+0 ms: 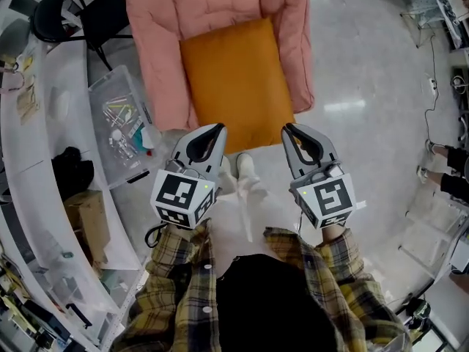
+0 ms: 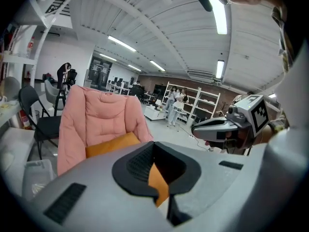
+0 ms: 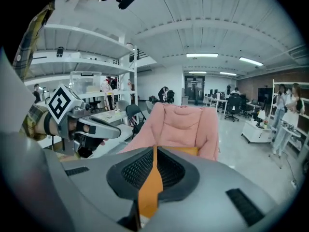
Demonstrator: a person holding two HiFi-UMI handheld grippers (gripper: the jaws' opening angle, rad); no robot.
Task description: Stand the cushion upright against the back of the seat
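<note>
An orange cushion (image 1: 234,79) lies flat on the seat of a pink padded chair (image 1: 220,2). The chair's back rises behind the cushion (image 2: 111,144) in the left gripper view. My left gripper (image 1: 216,130) hangs over the cushion's near left corner and my right gripper (image 1: 288,129) over its near right corner. Both are shut with nothing held. In the right gripper view the cushion (image 3: 186,150) shows as a thin orange strip past my closed jaws, with the left gripper (image 3: 101,129) beside it. The right gripper (image 2: 212,128) also shows in the left gripper view.
A clear plastic bin (image 1: 121,127) of small parts stands on the floor left of the chair. A white curved bench (image 1: 44,123) runs along the left, with a cardboard box (image 1: 88,215) under it. A black chair (image 1: 58,13) stands at the back left. People stand by distant shelves (image 2: 176,100).
</note>
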